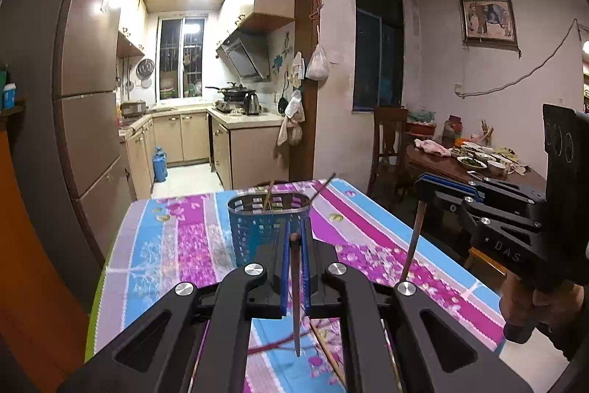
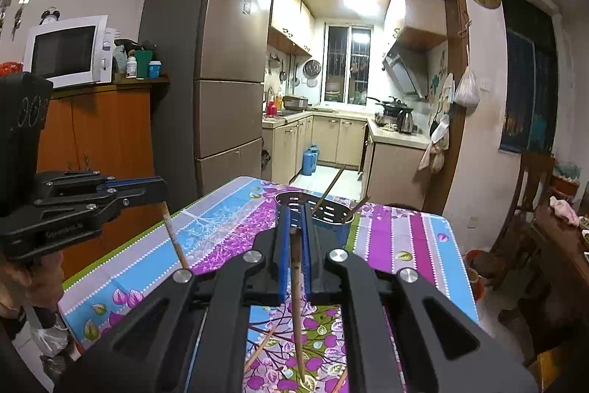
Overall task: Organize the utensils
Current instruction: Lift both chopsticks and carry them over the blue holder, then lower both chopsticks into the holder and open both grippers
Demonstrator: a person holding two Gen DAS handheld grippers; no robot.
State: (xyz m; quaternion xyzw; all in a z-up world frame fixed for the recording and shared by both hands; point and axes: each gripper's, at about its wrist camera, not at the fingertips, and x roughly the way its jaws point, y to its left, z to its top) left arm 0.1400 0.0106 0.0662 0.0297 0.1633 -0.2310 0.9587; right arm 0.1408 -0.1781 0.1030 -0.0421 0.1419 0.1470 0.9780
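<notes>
A blue perforated utensil holder (image 1: 267,227) stands on the flowered tablecloth (image 1: 176,238), with two chopsticks leaning in it; it also shows in the right wrist view (image 2: 331,212). My left gripper (image 1: 294,238) is shut on a brown chopstick (image 1: 295,301) that hangs point down above the cloth, just in front of the holder. My right gripper (image 2: 294,231) is shut on another chopstick (image 2: 296,301), also hanging point down. Each gripper shows in the other's view, the right one (image 1: 427,186) with its chopstick (image 1: 414,238), the left one (image 2: 158,188) with its chopstick (image 2: 175,238).
More loose chopsticks lie on the cloth below the grippers (image 1: 325,352) (image 2: 257,350). A fridge (image 2: 221,80) and an orange cabinet (image 2: 103,135) with a microwave (image 2: 70,50) stand to the left. A dining table with dishes (image 1: 475,161) and a chair (image 1: 386,142) stand to the right.
</notes>
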